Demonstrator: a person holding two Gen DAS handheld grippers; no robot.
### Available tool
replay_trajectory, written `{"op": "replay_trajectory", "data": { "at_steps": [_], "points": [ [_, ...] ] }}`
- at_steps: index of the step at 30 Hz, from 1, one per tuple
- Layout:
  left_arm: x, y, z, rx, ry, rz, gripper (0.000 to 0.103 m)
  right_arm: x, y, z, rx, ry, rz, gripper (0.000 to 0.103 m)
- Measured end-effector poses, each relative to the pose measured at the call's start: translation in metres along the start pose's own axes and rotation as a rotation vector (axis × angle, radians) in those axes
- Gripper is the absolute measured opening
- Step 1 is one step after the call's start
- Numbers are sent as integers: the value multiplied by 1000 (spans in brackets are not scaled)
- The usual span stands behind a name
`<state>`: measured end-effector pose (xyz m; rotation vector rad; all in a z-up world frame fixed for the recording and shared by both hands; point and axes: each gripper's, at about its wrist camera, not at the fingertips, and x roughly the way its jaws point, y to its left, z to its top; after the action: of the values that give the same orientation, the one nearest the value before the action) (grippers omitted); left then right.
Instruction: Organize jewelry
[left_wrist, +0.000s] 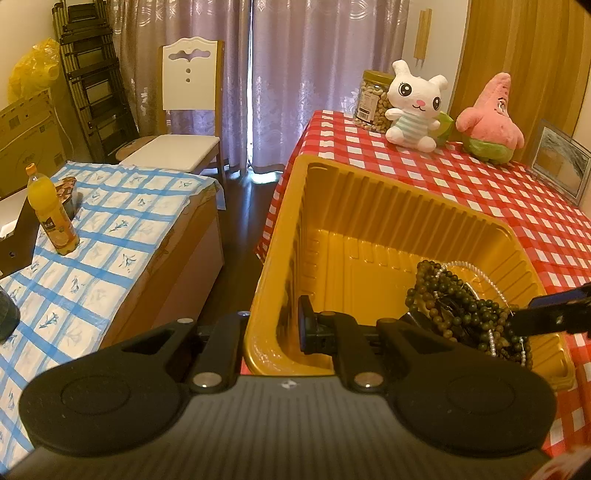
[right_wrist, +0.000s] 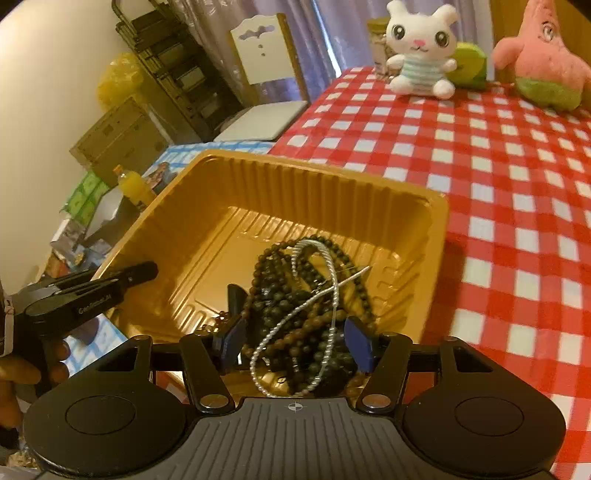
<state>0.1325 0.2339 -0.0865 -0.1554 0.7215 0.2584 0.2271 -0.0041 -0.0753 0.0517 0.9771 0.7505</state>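
Note:
A golden plastic tray (left_wrist: 369, 206) stands at the near left corner of the red checked table (left_wrist: 480, 184). My left gripper (left_wrist: 271, 332) is shut on the tray's near-left wall, one finger inside and one outside. In the tray's near right corner lies a heap of dark bead strands (left_wrist: 461, 306) with a pearly strand (left_wrist: 480, 271). In the right wrist view my right gripper (right_wrist: 295, 343) stands open low in the tray (right_wrist: 295, 184). Its blue pads flank the beads (right_wrist: 314, 332) and a silver chain (right_wrist: 295, 314) without pressing them. A hand holds the left gripper's fingers (right_wrist: 136, 275) at the tray's left rim.
A white plush rabbit (left_wrist: 413, 107), a pink star plush (left_wrist: 491, 118), a jar of nuts (left_wrist: 373, 99) and a framed picture (left_wrist: 561, 162) stand along the table's far side. To the left, a lower table with a blue checked cloth (left_wrist: 110, 240) holds an orange juice bottle (left_wrist: 51, 214). A chair (left_wrist: 188, 99) stands behind it.

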Motion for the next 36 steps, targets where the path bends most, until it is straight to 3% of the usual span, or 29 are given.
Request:
{"op": "replay_trajectory", "data": {
  "at_steps": [23, 28, 36],
  "points": [
    [23, 14, -8, -7, 44, -43, 12, -25, 9, 1, 61, -63, -87, 63],
    [25, 17, -9, 15, 35, -47, 35, -29, 12, -5, 83, -88, -98, 64],
    [19, 24, -11, 31, 47, -73, 53, -43, 14, -17, 136, -123, -124, 68]
  ]
}}
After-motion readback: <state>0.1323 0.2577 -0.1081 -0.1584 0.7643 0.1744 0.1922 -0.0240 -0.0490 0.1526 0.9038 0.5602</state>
